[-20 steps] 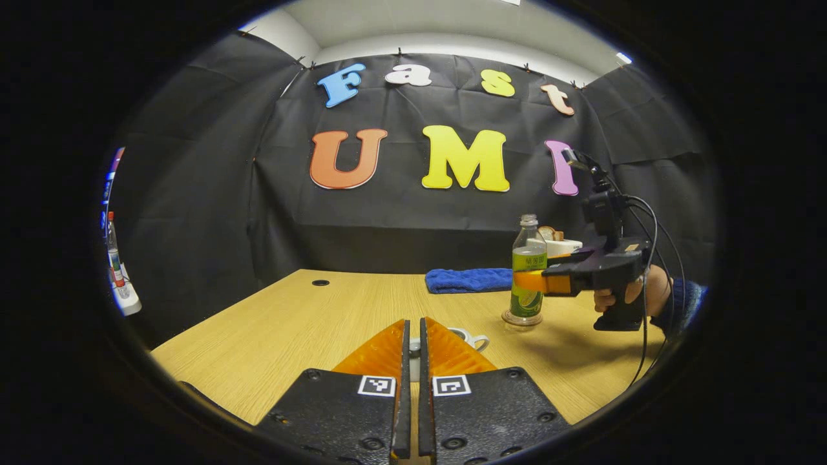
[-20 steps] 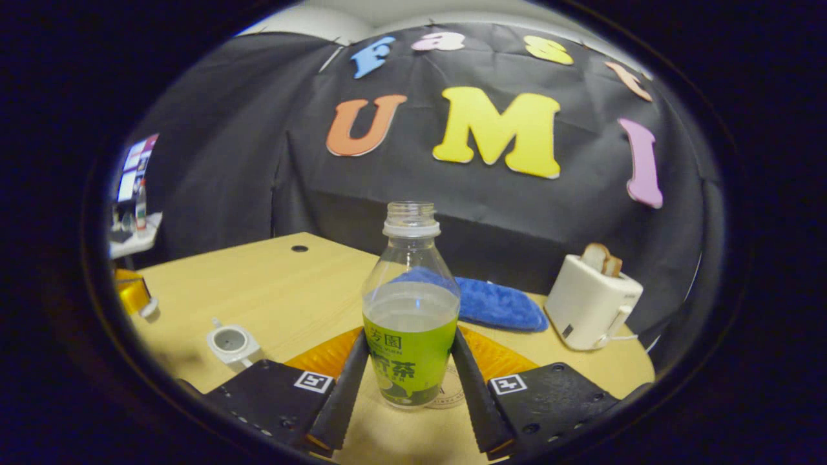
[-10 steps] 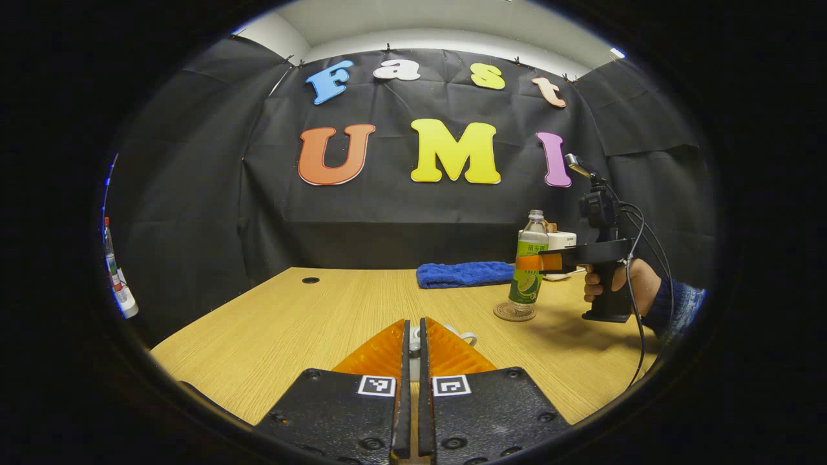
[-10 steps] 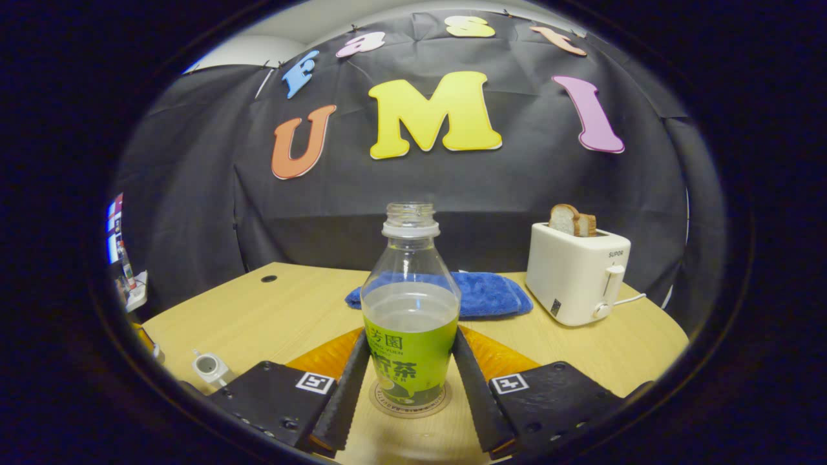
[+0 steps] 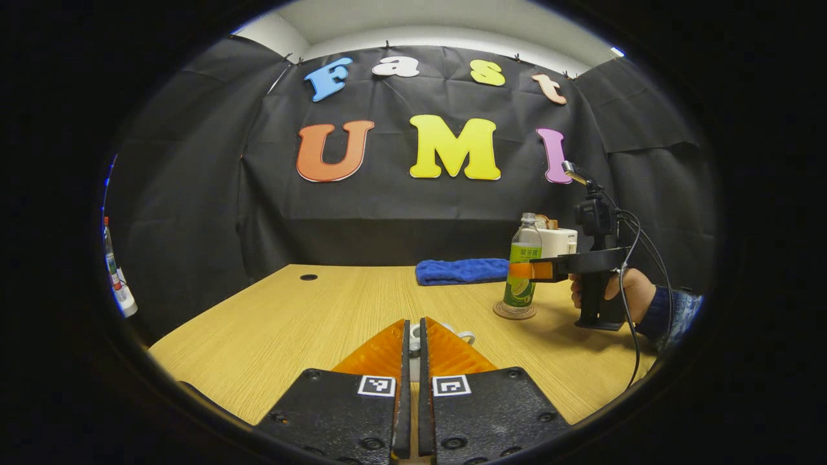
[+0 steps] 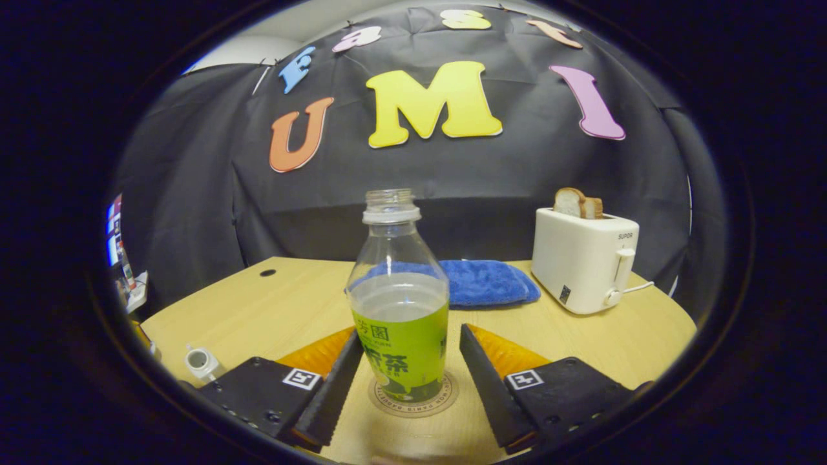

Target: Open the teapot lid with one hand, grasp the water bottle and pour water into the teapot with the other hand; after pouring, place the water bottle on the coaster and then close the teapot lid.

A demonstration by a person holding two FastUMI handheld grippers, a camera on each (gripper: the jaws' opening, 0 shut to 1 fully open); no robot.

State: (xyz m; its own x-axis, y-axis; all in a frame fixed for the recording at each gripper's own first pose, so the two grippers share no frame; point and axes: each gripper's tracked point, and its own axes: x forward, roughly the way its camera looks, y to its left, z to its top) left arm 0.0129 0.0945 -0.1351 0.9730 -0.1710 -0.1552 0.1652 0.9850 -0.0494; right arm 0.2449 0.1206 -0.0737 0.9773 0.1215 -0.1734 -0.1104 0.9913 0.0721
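Placement of the clear plastic water bottle with a green label (image 6: 399, 303) looks all but done: it stands upright on the round brown coaster (image 6: 413, 397), cap off, part filled. The right gripper (image 6: 407, 378) straddles it with jaws parted; a clear gap shows at the right-hand finger, while the left-hand finger sits close to the label, contact hard to judge. In the left gripper view a hand (image 5: 614, 294) holds that gripper level at the bottle's waist.

The left gripper (image 5: 411, 352) has its fingers drawn almost together with something small and pale between them, probably the teapot lid, though too little shows for me to be sure. The small white teapot (image 6: 200, 363) sits open-topped well to the left of the bottle, and peeks out just past the left gripper's fingers (image 5: 452, 336).

By my judgement, the next move calls for backing the right gripper straight away from the bottle without nudging it, then lowering the lid squarely onto the teapot's opening.

Underneath is a pale wood-grain tabletop (image 6: 291, 303) with a dark cable hole. Behind the bottle lies a folded blue towel (image 6: 484, 283); to its right stands a white toaster (image 6: 585, 258) with bread slices in its slots. Black cloth walls the booth.
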